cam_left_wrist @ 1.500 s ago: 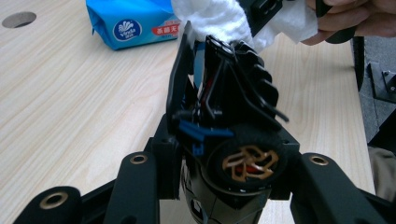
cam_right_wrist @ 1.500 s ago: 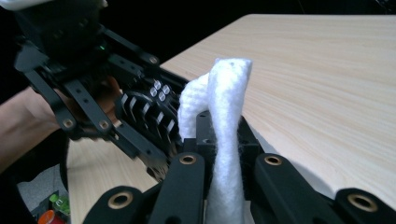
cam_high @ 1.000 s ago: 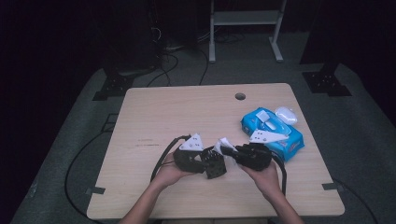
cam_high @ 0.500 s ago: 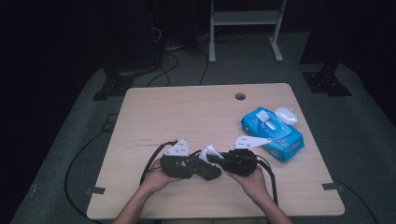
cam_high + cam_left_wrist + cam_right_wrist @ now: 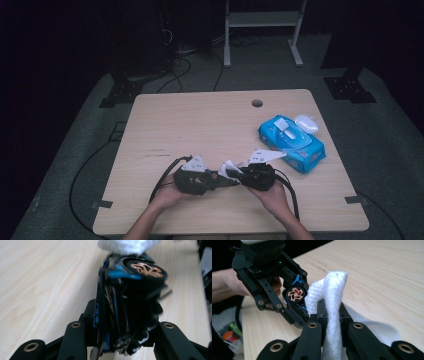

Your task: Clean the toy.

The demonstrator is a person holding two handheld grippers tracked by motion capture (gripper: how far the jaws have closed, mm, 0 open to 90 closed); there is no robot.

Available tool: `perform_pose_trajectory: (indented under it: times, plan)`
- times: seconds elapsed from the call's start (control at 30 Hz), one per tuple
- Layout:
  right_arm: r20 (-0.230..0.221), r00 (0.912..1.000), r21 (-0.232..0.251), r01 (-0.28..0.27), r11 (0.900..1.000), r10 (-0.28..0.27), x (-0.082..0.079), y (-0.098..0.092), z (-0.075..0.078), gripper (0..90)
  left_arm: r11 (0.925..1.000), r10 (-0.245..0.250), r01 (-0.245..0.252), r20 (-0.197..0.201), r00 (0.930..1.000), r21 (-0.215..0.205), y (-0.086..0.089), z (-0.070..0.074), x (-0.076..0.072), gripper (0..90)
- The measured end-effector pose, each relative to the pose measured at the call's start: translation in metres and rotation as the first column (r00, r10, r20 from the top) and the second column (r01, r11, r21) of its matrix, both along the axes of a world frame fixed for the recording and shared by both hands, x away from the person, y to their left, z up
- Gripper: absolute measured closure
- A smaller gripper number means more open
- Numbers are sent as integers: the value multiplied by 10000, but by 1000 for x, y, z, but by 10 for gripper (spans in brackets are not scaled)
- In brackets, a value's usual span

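Right now you are in the wiping step: your left claw (image 5: 216,180) is clamped on a small black-and-blue toy car (image 5: 125,302), and your right claw (image 5: 329,330) is pinched tight on a white wet wipe (image 5: 332,302). Both meet low over the desk (image 5: 200,125) near the middle of its near edge, the claws pointing at each other.

In the left gripper view the toy car sits on its side between the jaws, a copper-spoked wheel (image 5: 146,268) turned upward, and the wipe touches its far end. The left claw's jaws have just been closing a little further on the car, so the grip looks firm. In the right gripper view the wipe stands up from the pinched jaws as a folded ridge, just beside the car's wheel.

For the next move, I judge you should hold the car steady and drag the wipe along its body, keeping the cloth's ridge pressed on. The blue wipe pack (image 5: 291,143) lies well apart, towards the desk's right edge, with a small white case (image 5: 306,123) beside it.
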State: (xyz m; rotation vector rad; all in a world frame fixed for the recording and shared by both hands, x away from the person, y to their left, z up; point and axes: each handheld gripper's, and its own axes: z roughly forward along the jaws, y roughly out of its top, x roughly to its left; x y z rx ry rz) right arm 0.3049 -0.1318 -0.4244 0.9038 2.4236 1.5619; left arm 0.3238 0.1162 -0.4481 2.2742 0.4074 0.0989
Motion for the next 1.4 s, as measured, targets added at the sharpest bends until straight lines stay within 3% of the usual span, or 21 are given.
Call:
perform_pose_trajectory:
  times: [0.5,0.57,0.63,0.7,0.83,1.0,1.27,1.4]
  plan:
    - [367,9992,-740,-98,9972,126,-4,11,-8,844,9942,-192,224,-316,9993,1056,-1,-14,0,581]
    - [409,9991,-896,-87,9959,124,-4,12,-8,843,9952,-201,228,-298,9994,955,-1,-13,1,559]
    - [426,9991,-1021,-41,9948,85,-4,13,-11,841,9981,-151,172,-361,9992,596,3,-9,1,547]
    - [284,9996,-834,-55,9965,79,-2,11,-12,841,9982,-52,69,-289,9996,592,3,-6,0,551]
    - [338,9994,-914,-37,9958,68,-3,12,-11,840,9985,-39,48,-167,9999,542,-3,-4,0,533]
    - [361,9993,-1123,-8,9937,49,-3,7,-7,841,9967,-152,133,241,9996,807,-9,-1,-1,577]
    - [501,9964,-1495,755,9859,-687,3,-17,-4,840,9964,-86,66,225,9997,840,-1,0,2,580]
    - [492,9961,-1380,795,9872,-733,2,-14,-4,840,9963,-72,46,301,9995,860,-1,-1,2,580]
